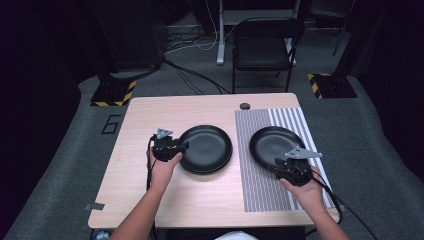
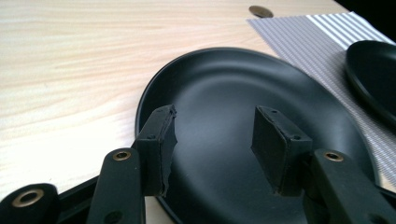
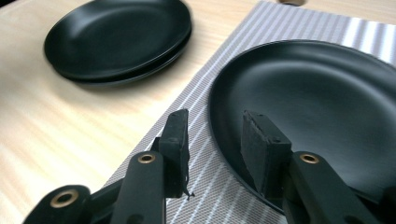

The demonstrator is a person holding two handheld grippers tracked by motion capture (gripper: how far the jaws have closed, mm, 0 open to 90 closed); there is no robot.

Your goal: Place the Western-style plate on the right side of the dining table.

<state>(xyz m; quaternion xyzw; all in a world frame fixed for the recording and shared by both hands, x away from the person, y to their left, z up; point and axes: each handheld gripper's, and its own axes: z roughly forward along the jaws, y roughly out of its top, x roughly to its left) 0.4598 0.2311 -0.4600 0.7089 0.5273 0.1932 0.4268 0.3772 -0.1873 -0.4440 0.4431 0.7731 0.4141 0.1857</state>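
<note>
Two black plates lie on the wooden table. The left plate rests on bare wood; in the right gripper view it looks like a stack of two. The right plate sits on a grey striped placemat. My left gripper is open at the left plate's near-left rim; its left pad is over the rim and its right pad is above the plate's bowl. My right gripper is open, its jaws either side of the right plate's near rim.
A round cable hole sits at the table's far edge. Behind the table stand a black folding chair and two stand bases with yellow-black stripes, among floor cables. A piece of tape marks the near-left table corner.
</note>
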